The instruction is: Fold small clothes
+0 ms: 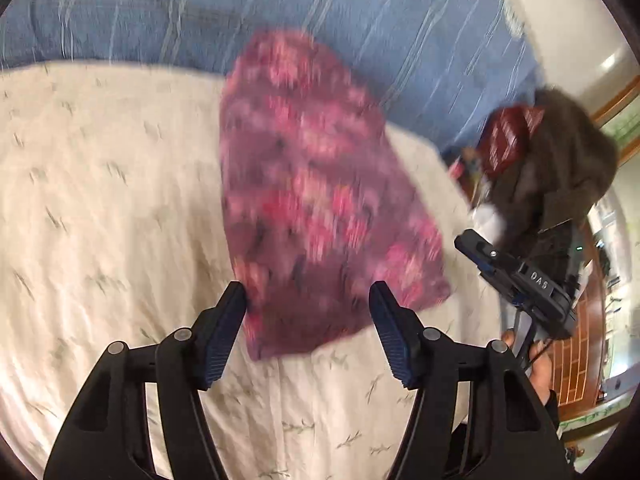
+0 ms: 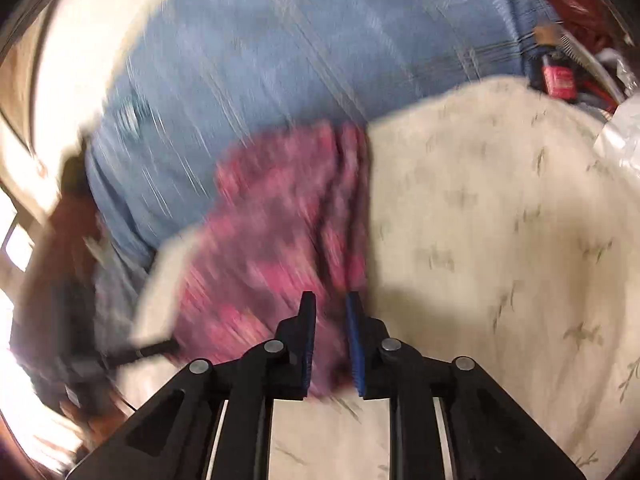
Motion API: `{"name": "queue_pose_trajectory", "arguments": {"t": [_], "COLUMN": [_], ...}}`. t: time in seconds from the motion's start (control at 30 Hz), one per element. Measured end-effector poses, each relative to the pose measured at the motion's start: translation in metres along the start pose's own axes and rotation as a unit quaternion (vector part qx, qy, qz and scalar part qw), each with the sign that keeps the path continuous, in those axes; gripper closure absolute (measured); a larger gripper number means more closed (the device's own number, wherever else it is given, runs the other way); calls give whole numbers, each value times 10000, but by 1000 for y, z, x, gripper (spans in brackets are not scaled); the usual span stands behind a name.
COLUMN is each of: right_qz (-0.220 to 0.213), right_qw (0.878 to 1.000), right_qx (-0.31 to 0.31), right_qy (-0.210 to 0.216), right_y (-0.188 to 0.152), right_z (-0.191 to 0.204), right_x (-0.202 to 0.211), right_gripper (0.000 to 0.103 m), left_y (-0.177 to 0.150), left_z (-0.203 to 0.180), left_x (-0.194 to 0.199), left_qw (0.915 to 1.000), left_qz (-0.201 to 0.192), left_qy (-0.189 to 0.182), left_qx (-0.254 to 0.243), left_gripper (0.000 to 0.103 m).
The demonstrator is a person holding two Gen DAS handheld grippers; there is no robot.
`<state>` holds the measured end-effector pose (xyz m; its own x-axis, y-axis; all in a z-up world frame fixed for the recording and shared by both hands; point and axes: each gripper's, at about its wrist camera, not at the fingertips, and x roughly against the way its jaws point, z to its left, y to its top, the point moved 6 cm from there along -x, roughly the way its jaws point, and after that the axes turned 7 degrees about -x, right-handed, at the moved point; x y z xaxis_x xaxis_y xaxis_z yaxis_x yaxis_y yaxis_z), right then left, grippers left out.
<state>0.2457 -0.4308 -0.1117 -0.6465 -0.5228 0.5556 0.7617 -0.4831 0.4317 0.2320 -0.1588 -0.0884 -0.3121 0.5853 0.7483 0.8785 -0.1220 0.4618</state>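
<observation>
A small purple garment with pink flowers (image 1: 316, 196) lies folded on the cream bedsheet (image 1: 100, 200). My left gripper (image 1: 308, 296) is open, its jaws wide apart over the garment's near edge, not closed on it. My right gripper shows at the right of the left wrist view (image 1: 516, 272), beside the garment. In the right wrist view the garment (image 2: 272, 248) is blurred by motion; the right gripper (image 2: 330, 304) hovers over its near edge with a narrow gap between the jaws, and the cloth seen through the gap does not look pinched.
A blue striped blanket (image 1: 280, 12) covers the far side of the bed. A dark furry item (image 1: 568, 160) and a red box (image 1: 508, 136) lie at the bed's right edge. Clutter and a white plastic bag (image 2: 624, 136) sit at the far right.
</observation>
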Motion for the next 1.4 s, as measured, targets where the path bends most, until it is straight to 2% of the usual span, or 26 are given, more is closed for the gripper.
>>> {"name": "queue_pose_trajectory", "arguments": {"t": [0.07,0.2,0.27,0.4,0.5,0.57,0.6,0.63,0.67,0.7,0.73,0.87,1.0,1.17,1.27,1.33,1.4], "right_qz": [-51,223,388,831,978,964,925,856,818,736,669,554,540,567,671,802,1008], "right_qw": [9997,9982,9979,9947,9923,9922,9928,9937,9938,9938,9936,9937,9941,9936,9922,9919,9921], "right_qx": [-240,-565,-506,125,517,640,673,674,701,792,895,970,932,827,731,709,689], "right_qy": [27,0,67,586,563,456,351,273,278,241,166,23,148,513,750,681,297], "right_y": [15,30,27,21,19,19,19,19,17,16,13,11,2,-30,-62,-81,-97], "right_z": [-7,-27,-28,-3,8,9,7,6,7,10,15,29,40,60,63,58,43], "right_x": [-5,-44,-61,-88,-98,-101,-102,-102,-101,-98,-96,-85,-66,-34,-18,-21,-33], "right_gripper": [46,45,45,45,45,54,59,68,75,76,78,80,80,80,80,79,78], "left_y": [21,48,51,57,68,72,74,75,77,77,77,79,71,34,3,-14,-27], "left_z": [15,37,46,50,46,47,46,44,38,37,33,20,10,6,5,10,19], "left_x": [6,-23,-39,-70,-75,-79,-79,-80,-85,-83,-80,-67,-43,0,15,11,-3], "left_qw": [9996,9970,9955,9903,9914,9907,9909,9922,9933,9943,9954,9968,9979,9985,9989,9989,9978], "left_qz": [-200,43,209,491,374,332,312,304,292,262,205,98,41,-49,-27,131,393], "left_qy": [93,-59,-84,-498,-485,-496,-452,-358,-264,-183,-139,-65,-7,6,28,146,314], "left_qx": [166,766,923,1199,1153,1225,1232,1157,1089,1022,922,786,644,549,471,430,438], "left_gripper": [39,38,38,37,32,32,44,53,67,74,77,78,78,78,77,76,70]}}
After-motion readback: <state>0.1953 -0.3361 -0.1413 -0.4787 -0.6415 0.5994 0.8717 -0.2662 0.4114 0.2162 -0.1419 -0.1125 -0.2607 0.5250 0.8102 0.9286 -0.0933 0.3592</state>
